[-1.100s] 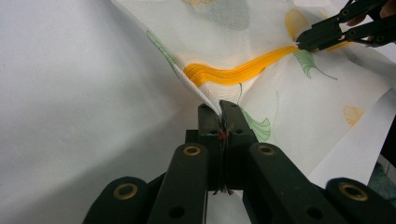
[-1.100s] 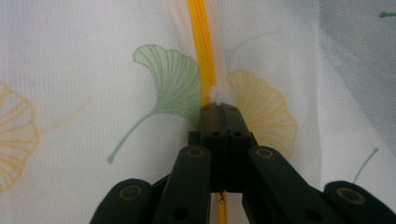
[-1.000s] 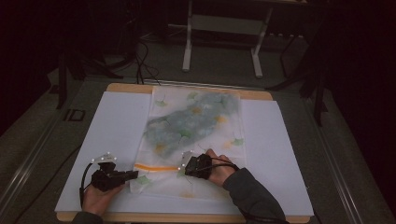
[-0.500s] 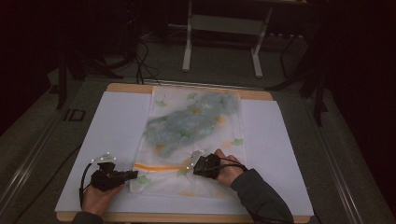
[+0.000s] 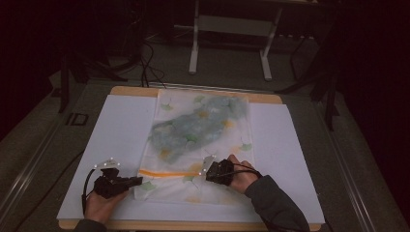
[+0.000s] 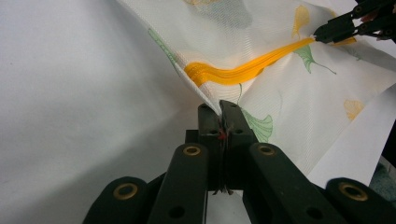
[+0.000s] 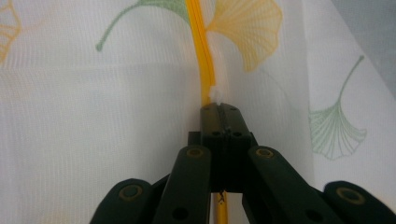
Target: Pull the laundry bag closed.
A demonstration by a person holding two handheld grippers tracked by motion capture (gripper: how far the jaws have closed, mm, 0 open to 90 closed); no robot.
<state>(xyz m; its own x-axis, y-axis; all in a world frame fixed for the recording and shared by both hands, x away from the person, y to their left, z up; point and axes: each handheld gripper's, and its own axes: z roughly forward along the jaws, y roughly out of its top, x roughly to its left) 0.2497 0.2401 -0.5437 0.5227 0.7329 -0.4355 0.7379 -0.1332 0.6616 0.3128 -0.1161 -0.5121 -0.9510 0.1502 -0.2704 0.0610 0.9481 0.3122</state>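
I have the tabletop (image 5: 121, 125) under white sheeting, its wooden edge showing at the near and far sides. Lying lengthwise down the middle of it is a translucent white mesh zip bag (image 5: 203, 145) printed with green and yellow ginkgo leaves, with something soft and blue-grey bunched inside its far half. The bag's near end lies between my two hands, flat except at its near left corner, where the fabric is pulled up into a ridge.

Across that near end runs the orange zipper (image 5: 167, 173), from just beside the left corner toward my right hand. In the left gripper view it shows as a bright yellow-orange band (image 6: 243, 70) that bends and wrinkles over the lifted fabric.

My left tongs (image 5: 138, 181) are clenched on the bag's near left corner; in the left gripper view (image 6: 219, 108) the mesh edge goes straight in between the closed tips. My left hand rests on the sheeting just off the bag's left edge.

My right tongs (image 5: 207, 174) sit on the bag at the right end of the zipper line, clenched there. In the right gripper view (image 7: 219, 108) they pinch the small white zipper pull (image 7: 215, 94), with the zipper track running straight away from the tips.
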